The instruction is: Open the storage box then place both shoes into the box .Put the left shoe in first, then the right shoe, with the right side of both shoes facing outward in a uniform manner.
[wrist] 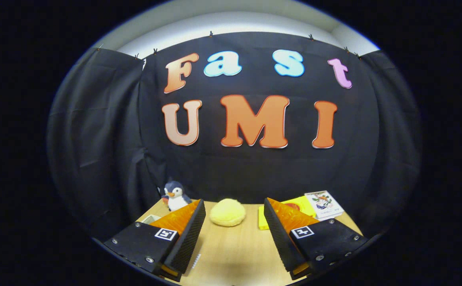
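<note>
The table (234,246) was light wood. On it, the round cushion (227,212) was pale yellow. Left of the cushion, the plush penguin (175,195) was dark blue-grey and white, with an orange beak. Right of the cushion, the flat box (300,206) was bright yellow.

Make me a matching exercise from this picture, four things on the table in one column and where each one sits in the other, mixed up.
Things:
1. penguin toy
2. yellow plush ball
3. picture card
4. hand-held gripper

Places:
A. open, fingers apart over the wooden table
B. beyond the right finger, beside the yellow box
C. beyond the left finger, by the cloth wall
D. ahead, between the fingers

Pairs: 1-C, 2-D, 3-B, 4-A
</note>
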Action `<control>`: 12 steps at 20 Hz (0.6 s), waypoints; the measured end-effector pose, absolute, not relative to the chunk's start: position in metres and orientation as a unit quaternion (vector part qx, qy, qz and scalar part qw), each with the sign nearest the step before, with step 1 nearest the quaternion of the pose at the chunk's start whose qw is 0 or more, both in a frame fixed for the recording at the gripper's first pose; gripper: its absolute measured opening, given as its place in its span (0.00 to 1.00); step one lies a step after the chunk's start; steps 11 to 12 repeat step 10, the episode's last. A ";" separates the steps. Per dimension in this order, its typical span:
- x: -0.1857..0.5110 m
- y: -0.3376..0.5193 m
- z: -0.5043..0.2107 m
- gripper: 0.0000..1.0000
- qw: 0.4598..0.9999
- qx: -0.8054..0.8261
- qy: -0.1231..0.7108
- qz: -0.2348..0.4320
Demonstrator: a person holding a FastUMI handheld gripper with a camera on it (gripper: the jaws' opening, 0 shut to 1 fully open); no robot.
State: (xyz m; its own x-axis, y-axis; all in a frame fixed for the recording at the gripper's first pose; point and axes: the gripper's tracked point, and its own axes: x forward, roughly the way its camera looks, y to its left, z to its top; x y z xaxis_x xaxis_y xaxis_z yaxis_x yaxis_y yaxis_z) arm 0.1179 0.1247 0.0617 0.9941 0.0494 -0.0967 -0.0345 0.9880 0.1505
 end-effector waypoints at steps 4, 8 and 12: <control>0.101 0.058 0.093 0.89 0.998 0.047 -0.023 -0.021; 0.085 0.009 0.112 0.88 0.996 0.027 -0.069 -0.051; 0.078 -0.008 0.123 0.89 0.994 0.013 -0.092 -0.062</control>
